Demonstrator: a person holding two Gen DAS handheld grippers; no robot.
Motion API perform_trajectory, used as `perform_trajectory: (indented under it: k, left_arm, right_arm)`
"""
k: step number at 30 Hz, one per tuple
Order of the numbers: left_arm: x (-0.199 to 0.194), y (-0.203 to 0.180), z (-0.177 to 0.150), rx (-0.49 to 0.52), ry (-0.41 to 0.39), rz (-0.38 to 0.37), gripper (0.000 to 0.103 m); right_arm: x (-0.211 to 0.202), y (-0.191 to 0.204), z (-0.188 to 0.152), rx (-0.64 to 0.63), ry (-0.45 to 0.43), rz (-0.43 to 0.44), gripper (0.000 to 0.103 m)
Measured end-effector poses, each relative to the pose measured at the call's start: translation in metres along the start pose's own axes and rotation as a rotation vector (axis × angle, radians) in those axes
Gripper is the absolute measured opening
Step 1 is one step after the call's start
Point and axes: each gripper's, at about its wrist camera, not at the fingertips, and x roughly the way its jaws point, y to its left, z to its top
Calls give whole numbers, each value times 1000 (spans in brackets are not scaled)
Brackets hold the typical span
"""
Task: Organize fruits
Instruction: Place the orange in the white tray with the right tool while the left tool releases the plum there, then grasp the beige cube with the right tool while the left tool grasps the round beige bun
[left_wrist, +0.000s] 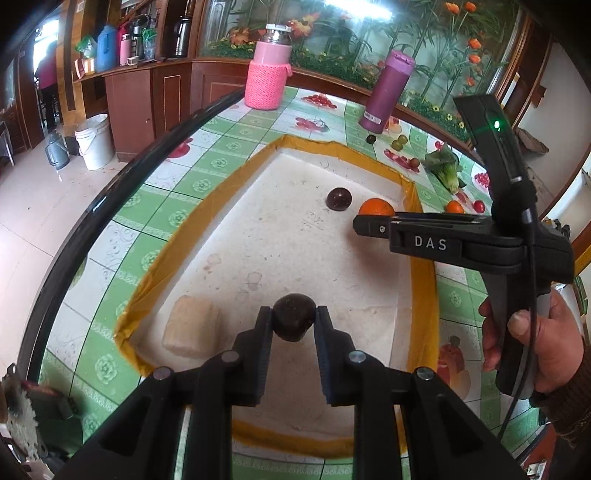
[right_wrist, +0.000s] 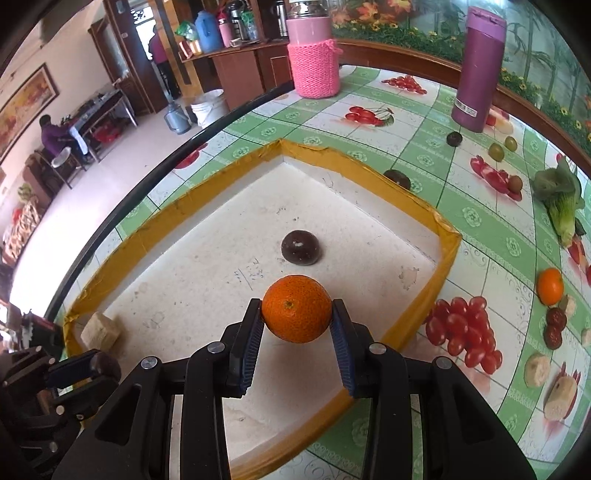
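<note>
Fruit sits in both of our grippers. Our left gripper (left_wrist: 293, 321) has its jaws partly closed, squeezing a dark brown fruit (left_wrist: 293, 316) on both sides. Our right gripper (right_wrist: 297, 319) has its jaws a bit wider, pressed on both sides of an orange (right_wrist: 296, 308).

We hold both fruits over the white tray (right_wrist: 192, 258) with the yellow taped rim (left_wrist: 423, 280). The tray lies on the worktop (left_wrist: 192, 181), which has a green and white cloth with fruit pictures.

Inside the tray, a dark round fruit (right_wrist: 300, 247) sits near the middle, just past the orange. A pale chunk (left_wrist: 192, 326) lies in the near left corner, just beside the left gripper.

The left view shows our right hand (left_wrist: 532, 347) holding its gripper from the side, with the orange peeking out behind it. The right view shows more loose fruit outside the tray on the right: another orange (right_wrist: 550, 286), two green fruits (right_wrist: 496, 151), small red ones (right_wrist: 556, 317) and a leafy green vegetable (right_wrist: 561, 206). One dark fruit (right_wrist: 397, 179) sits just outside the far rim.

A pink bottle (left_wrist: 267, 74) and a purple bottle (left_wrist: 386, 92) stand well apart at the back of the worktop.

The tray floor has lots of open room on the left and in the far corner. The black worktop edge (left_wrist: 110, 192) curves close along the left.
</note>
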Motion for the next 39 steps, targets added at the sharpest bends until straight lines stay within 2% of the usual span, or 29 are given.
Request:
perform_trajectory:
  k: [13, 14, 15, 20, 22, 24, 29, 33, 39]
  left_arm:
    - [24, 1, -6, 28, 62, 54, 26]
    - [24, 1, -6, 28, 64, 57, 26]
    - [23, 1, -6, 28, 66, 58, 26]
    - [16, 0, -8, 36, 66, 75, 29]
    - [11, 1, -9, 32, 56, 83, 45]
    - [5, 2, -10, 26, 38, 98, 52]
    - [-6, 3, -11, 12, 28, 102, 59]
    - [-16, -1, -13, 22, 11, 110, 67]
    - [-27, -15, -12, 46, -9, 88, 74]
  right_arm:
    - [18, 5, 3, -82, 24, -42, 36]
    - [19, 6, 3, -86, 27, -45, 36]
    - [19, 6, 3, -91, 26, -48, 42]
    - [12, 6, 2, -71, 13, -43, 43]
    - [6, 4, 1, -53, 3, -43, 43]
    - [-2, 1, -1, -31, -9, -38, 43]
    - [-30, -3, -9, 9, -52, -29, 44]
    - [-51, -6, -20, 30, -83, -34, 55]
    - [-80, -20, -47, 76, -101, -55, 57]
